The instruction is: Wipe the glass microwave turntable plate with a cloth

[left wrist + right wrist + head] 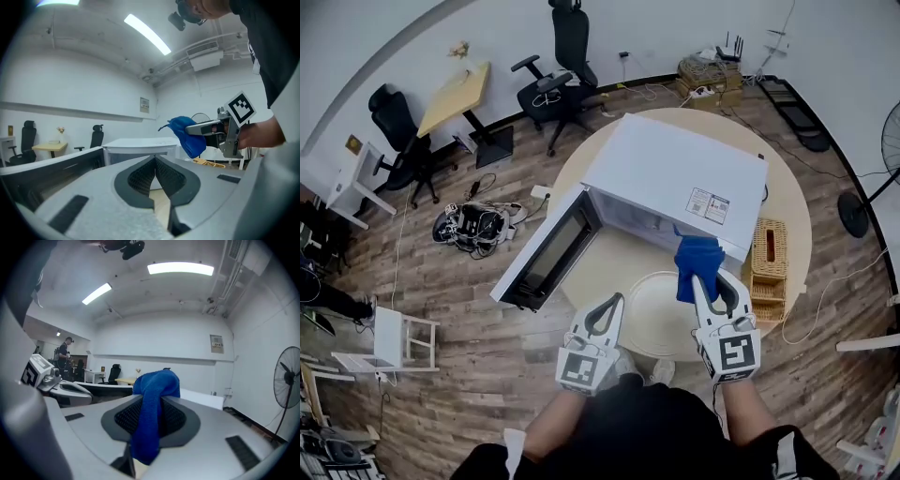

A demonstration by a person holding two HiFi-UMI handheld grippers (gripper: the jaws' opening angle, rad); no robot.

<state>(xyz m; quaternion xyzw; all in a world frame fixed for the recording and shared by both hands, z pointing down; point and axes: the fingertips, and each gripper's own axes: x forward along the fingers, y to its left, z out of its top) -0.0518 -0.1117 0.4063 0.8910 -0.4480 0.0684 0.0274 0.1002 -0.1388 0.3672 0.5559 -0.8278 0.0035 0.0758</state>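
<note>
1. While our left gripper (616, 301) hovers closed and empty just beside the plate (656, 314), we judge it free to steady the glass.
2. Our right gripper (706, 284) pinches the blue cloth (697, 261) over the plate's right side, ready to wipe.
3. The plate lies flat on the desk (787, 202) before the open microwave (666, 169), easy to reach.

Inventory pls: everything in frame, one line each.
microwave: 1, white, on the table, door open
glass turntable plate: 1, clear, on the table in front of the microwave
cloth: 1, blue, in the right gripper
table: 1, beige, round
wicker basket: 1, tan, on the table right of the microwave
office chairs: 2, black, floor beyond
desk: 1, yellow top, between the chairs
fan: 1, black, floor at right
left gripper: grey, shut, empty
right gripper: grey, shut on the cloth
</note>
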